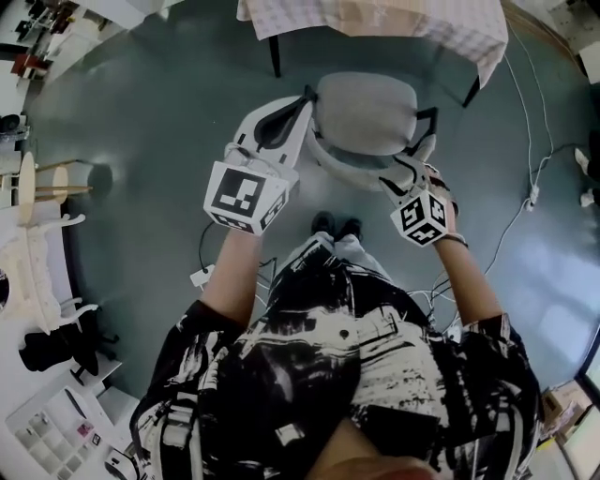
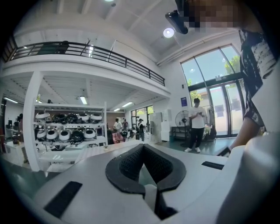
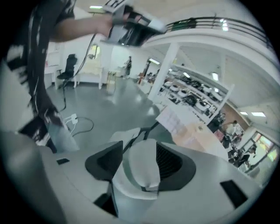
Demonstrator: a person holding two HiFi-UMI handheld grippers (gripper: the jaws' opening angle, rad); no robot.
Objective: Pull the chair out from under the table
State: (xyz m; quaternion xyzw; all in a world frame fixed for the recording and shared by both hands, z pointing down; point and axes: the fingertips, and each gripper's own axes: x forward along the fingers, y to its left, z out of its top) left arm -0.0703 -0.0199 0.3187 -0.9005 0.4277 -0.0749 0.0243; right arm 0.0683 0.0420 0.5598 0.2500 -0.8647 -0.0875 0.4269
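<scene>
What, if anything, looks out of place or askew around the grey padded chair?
Nothing is spilled or broken. The grey padded chair stands upright in front of the checked-cloth table. Only loose white cables trail untidily across the grey floor beside it.

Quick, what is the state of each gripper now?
Left gripper: tongs closed, empty.
Right gripper: tongs open; chair seen between them, not gripped.

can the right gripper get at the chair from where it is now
Probably yes. The right gripper has its jaws apart and empty, aimed down at the chair. The chair looks to be out from under the table, and nothing shows between it and the jaws.
</scene>
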